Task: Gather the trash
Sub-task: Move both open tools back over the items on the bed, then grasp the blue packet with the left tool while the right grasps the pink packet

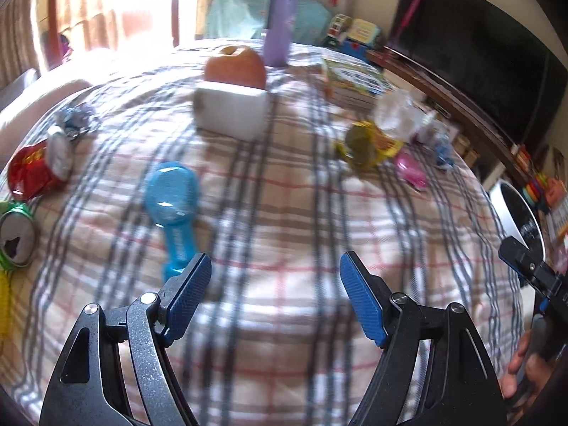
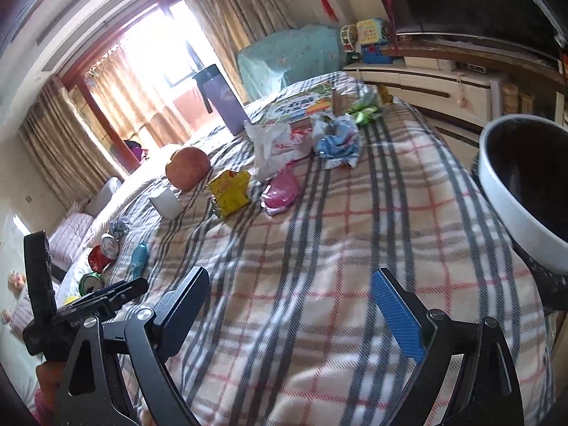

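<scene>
Hovering over plaid bed (image 1: pixel 284 213), left tongs (image 1: pixel 275 296) stood wide, held nothing. Right tongs (image 2: pixel 300 310) wide too, nothing between. Trash lay ahead on bed: red can (image 1: pixel 33 170), green can (image 1: pixel 16 236), yellow wrapper (image 2: pixel 229 190), pink wrapper (image 2: pixel 280 190). White bin (image 2: pixel 511 206) beside bed.

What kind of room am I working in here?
Most likely a lived-in bedroom: a plaid bedspread covers a bed strewn with litter, curtains hang at a bright window, and a dark TV screen sits over a low cabinet.

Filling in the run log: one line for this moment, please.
phase: approach | left gripper: open, empty | right gripper: open, empty | trash: on plaid blanket | bin: right of bed
</scene>
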